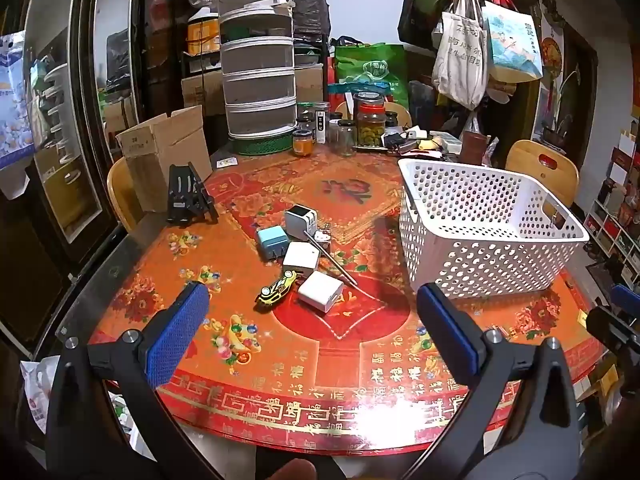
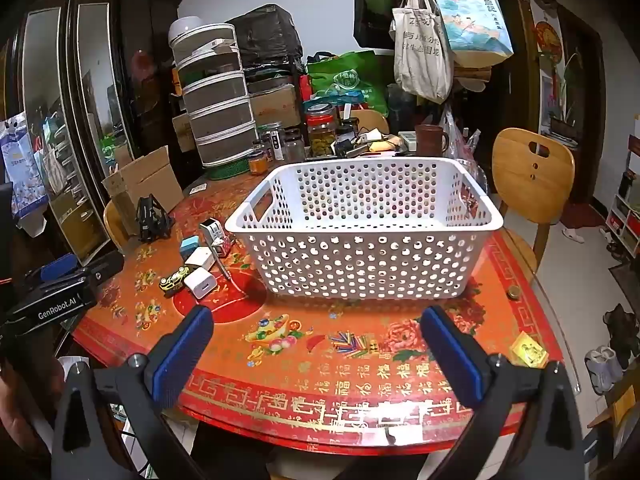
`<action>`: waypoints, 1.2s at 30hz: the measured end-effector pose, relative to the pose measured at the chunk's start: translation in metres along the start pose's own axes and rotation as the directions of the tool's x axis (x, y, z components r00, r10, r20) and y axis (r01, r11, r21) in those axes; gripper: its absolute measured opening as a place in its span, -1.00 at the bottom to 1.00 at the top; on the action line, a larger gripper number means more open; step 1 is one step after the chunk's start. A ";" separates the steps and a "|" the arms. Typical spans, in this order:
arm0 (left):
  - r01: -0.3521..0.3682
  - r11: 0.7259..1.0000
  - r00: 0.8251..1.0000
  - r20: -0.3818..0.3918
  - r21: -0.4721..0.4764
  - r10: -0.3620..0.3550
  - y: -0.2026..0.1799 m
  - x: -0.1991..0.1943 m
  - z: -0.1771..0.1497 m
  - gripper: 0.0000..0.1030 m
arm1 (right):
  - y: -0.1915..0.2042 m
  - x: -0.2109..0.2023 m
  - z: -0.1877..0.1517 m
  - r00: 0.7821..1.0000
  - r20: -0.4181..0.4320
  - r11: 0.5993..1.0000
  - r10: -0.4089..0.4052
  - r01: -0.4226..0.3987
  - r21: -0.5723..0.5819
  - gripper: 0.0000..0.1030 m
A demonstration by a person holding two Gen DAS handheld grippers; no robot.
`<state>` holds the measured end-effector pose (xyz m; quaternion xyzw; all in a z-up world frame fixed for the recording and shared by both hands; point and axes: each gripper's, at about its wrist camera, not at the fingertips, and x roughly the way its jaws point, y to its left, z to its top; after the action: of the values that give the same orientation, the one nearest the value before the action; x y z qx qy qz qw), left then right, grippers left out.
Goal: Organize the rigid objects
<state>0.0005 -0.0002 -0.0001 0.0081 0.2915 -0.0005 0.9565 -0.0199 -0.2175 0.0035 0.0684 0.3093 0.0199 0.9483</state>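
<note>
A cluster of small objects lies mid-table: a yellow toy car, a white charger cube, a second white cube, a light blue charger, a white-and-black charger, a small Hello Kitty figure and a metal pen. The cluster also shows in the right wrist view, with the toy car nearest. An empty white perforated basket stands to their right. My left gripper is open, just short of the cluster. My right gripper is open, in front of the basket.
A black folding stand and an open cardboard box sit at the table's left. Jars and a stacked mesh rack crowd the far edge. A wooden chair stands at the right. A coin-like cap lies right of the basket.
</note>
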 end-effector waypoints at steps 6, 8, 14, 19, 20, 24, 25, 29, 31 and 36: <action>0.007 1.000 1.000 0.001 -0.008 -0.007 -0.001 -0.001 0.000 0.99 | -0.001 0.000 0.000 1.000 -0.001 1.000 0.001 -0.001 0.003 1.00; 0.006 1.000 1.000 0.003 -0.006 -0.006 -0.001 -0.001 0.000 0.99 | -0.001 0.000 0.000 1.000 -0.001 1.000 0.000 0.000 0.001 1.00; 0.008 1.000 1.000 0.008 -0.008 -0.007 0.000 0.000 -0.005 0.99 | -0.001 -0.001 0.001 1.000 -0.001 1.000 0.000 0.000 0.001 1.00; 0.007 1.000 1.000 0.001 -0.011 -0.007 0.003 -0.001 -0.003 0.99 | -0.001 -0.001 0.001 1.000 0.000 1.000 0.000 0.000 0.001 1.00; 0.007 1.000 1.000 0.001 -0.011 -0.007 0.004 0.000 -0.004 0.99 | -0.001 -0.001 0.001 1.000 0.000 1.000 0.000 0.000 0.001 1.00; 0.009 1.000 1.000 -0.001 -0.010 -0.009 0.001 -0.001 -0.003 0.99 | -0.001 -0.001 0.001 1.000 -0.001 1.000 0.001 -0.001 0.001 1.00; 0.009 1.000 1.000 -0.002 -0.010 -0.009 0.001 -0.001 -0.002 0.99 | -0.001 -0.001 0.000 1.000 -0.001 1.000 0.000 0.000 0.001 1.00; 0.009 1.000 1.000 -0.002 -0.010 -0.009 0.001 -0.001 -0.002 0.99 | -0.001 -0.001 0.000 1.000 0.000 1.000 0.000 0.000 0.001 1.00; 0.009 1.000 1.000 -0.002 -0.011 -0.009 0.002 -0.001 -0.001 0.99 | -0.001 -0.001 0.000 1.000 0.000 1.000 0.000 0.000 0.001 1.00; 0.009 1.000 1.000 -0.002 -0.011 -0.009 0.002 -0.001 -0.002 0.99 | -0.001 -0.001 0.000 1.000 0.000 1.000 0.000 0.000 0.001 1.00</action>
<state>-0.0013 0.0014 -0.0013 0.0014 0.2924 -0.0034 0.9563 -0.0203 -0.2186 0.0037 0.0688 0.3094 0.0196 0.9482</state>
